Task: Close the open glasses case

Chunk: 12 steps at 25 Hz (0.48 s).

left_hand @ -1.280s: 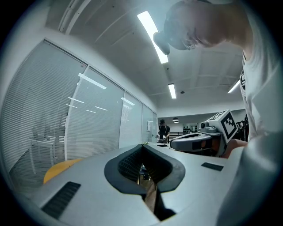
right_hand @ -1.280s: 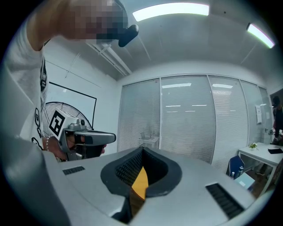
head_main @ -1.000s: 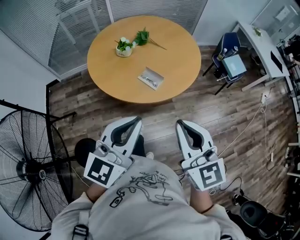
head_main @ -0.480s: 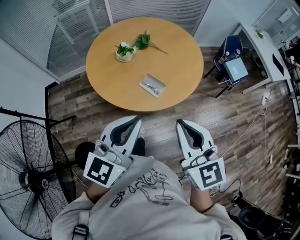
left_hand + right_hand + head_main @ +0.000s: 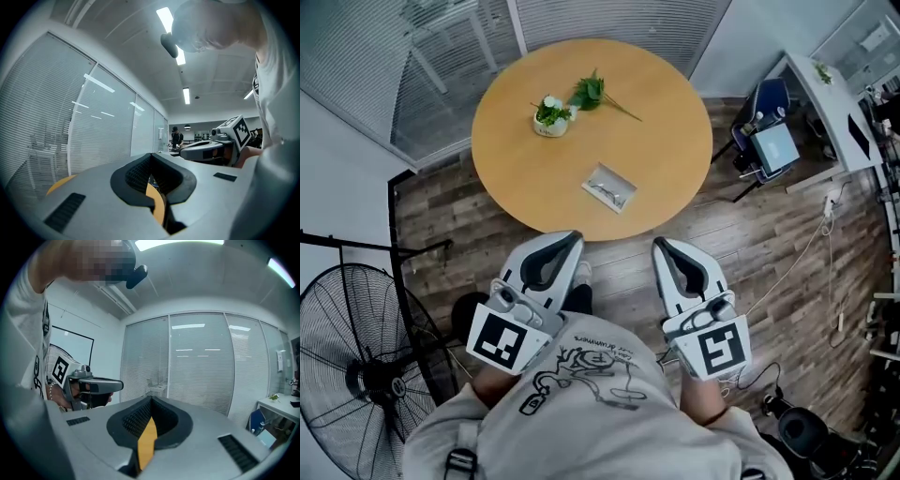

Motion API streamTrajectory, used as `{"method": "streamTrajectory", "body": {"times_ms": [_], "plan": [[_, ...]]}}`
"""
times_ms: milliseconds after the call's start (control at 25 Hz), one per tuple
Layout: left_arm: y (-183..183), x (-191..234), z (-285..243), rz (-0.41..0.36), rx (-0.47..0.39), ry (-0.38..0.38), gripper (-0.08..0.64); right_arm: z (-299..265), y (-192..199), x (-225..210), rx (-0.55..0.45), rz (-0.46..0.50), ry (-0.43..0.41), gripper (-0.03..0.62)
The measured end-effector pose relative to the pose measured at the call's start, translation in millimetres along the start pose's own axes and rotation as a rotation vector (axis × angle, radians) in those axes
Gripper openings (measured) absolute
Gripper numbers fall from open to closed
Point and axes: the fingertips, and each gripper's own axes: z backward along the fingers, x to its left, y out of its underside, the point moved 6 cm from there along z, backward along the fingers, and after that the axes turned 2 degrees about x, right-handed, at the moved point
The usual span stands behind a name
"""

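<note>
1. the glasses case [image 5: 608,187] lies open on the round wooden counter [image 5: 666,131], near the edge closest to the person. what it holds is too small to make out.
2. the left tool [image 5: 572,240] is held low in front of the person's body, over the wooden floor [image 5: 769,262] and short of the counter. its own view shows the two dark padded jaws clenched tip to tip with nothing gripped. only a sliver of orange shows through the hollow behind the tips.
3. the right tool [image 5: 661,246] sits beside it at about the same height. its jaws are likewise clenched, tips meeting, and empty.
4. both tools point toward the counter. the case lies ahead of the gap between them, and neither tool touches it.
5. further back on the counter stands a small white flower pot [image 5: 550,114] with a green sprig [image 5: 592,91] just beside it, both well apart from the case.
6. a black standing fan [image 5: 366,375] is on the floor at the person's left. a blue chair [image 5: 764,103] and a white desk [image 5: 834,103] stand off to the right of the counter.
</note>
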Motion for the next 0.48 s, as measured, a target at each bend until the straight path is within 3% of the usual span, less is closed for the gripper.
{"method": "streamTrajectory", "body": {"times_ms": [360, 480], "plan": [[-1.5, 49.3, -32.3, 0.006, 0.002, 0.009, 0.02, -53.9, -5.7, -20.9, 0.009, 0.008, 0.011, 0.008], [-2.3, 64.1, -41.1, 0.007, -0.003, 0.012, 0.02, -67.4, -1.7, -24.8, 0.051, 0.052, -0.012, 0.008]]}}
